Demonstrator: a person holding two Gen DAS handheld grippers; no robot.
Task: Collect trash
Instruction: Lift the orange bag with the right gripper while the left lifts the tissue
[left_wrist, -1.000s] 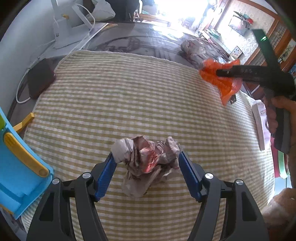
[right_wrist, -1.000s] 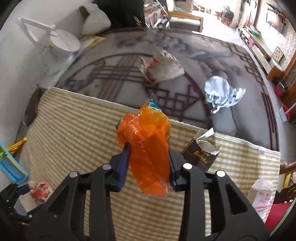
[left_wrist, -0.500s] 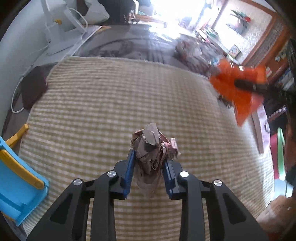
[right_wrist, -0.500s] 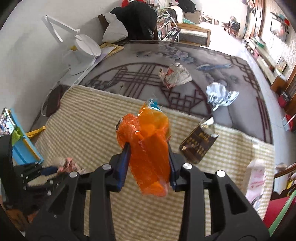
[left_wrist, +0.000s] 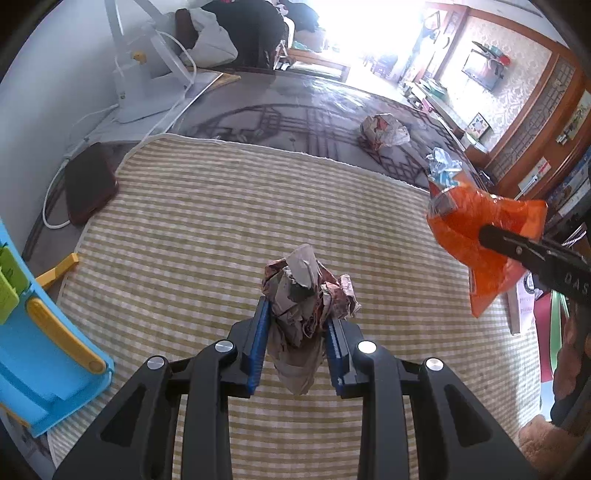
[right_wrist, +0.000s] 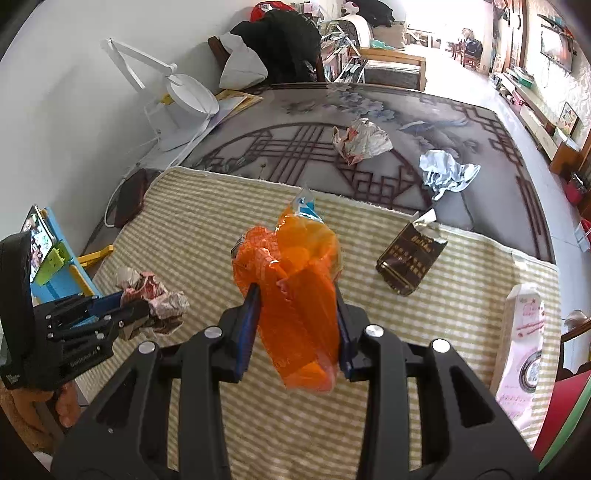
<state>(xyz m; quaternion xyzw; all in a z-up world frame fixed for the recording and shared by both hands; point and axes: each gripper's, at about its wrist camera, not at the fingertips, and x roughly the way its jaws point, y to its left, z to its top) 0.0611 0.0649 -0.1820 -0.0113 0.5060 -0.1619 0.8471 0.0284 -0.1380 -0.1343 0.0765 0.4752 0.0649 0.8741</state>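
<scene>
My left gripper (left_wrist: 297, 332) is shut on a crumpled pinkish-brown paper wad (left_wrist: 304, 291) and holds it above the yellow checked mat (left_wrist: 207, 206). It also shows at the left of the right wrist view (right_wrist: 136, 314), with the wad (right_wrist: 155, 295). My right gripper (right_wrist: 295, 325) is shut on an orange plastic wrapper (right_wrist: 295, 280), held above the mat; the wrapper also shows in the left wrist view (left_wrist: 480, 229). A dark brown packet (right_wrist: 410, 254), a crumpled wrapper (right_wrist: 360, 140) and a silver-blue wrapper (right_wrist: 447, 173) lie beyond.
A white pink-printed carton (right_wrist: 521, 347) lies at the mat's right edge. A blue and yellow plastic stand (left_wrist: 37, 332) is at the left. A dark pouch (left_wrist: 88, 181) with a white cable and a white desk lamp (right_wrist: 177, 99) stand by the wall.
My left gripper closed on the paper wad and lifted it off the mat. My right gripper, holding the orange wrapper, rose and pulled back.
</scene>
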